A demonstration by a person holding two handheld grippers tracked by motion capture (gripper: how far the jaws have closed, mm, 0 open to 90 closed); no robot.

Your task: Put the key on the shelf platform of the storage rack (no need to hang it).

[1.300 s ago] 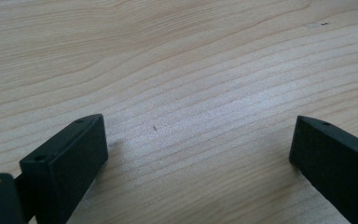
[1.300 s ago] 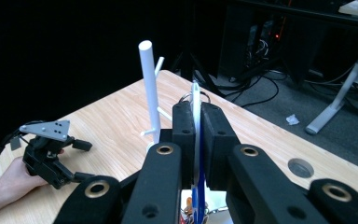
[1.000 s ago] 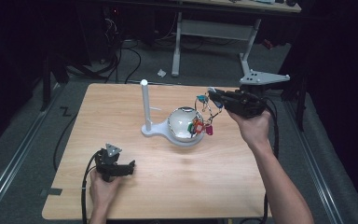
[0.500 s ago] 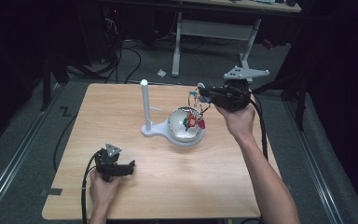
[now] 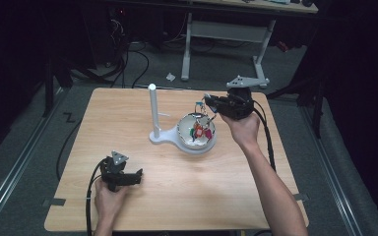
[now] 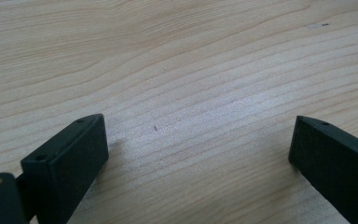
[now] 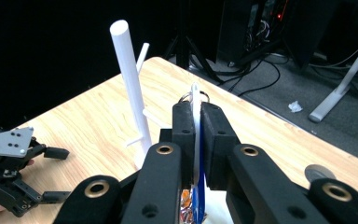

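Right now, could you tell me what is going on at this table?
A person works with a gripper in each hand. The right gripper is shut on a keyring with a flat white tag, holding it above the white bowl, where colourful trinkets dangle from it. Beside the bowl rises a white post with small pegs, sharing the bowl's base. The left gripper rests open on the wooden table near the front edge, holding nothing.

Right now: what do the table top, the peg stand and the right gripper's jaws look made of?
Table top: wood or wood-look laminate, matte, with visible grain lines. Peg stand: white plastic, probably printed, with a smooth even matte surface. Right gripper jaws: black matte plastic or rubber, closed on a thin white tag on a metal-looking ring.
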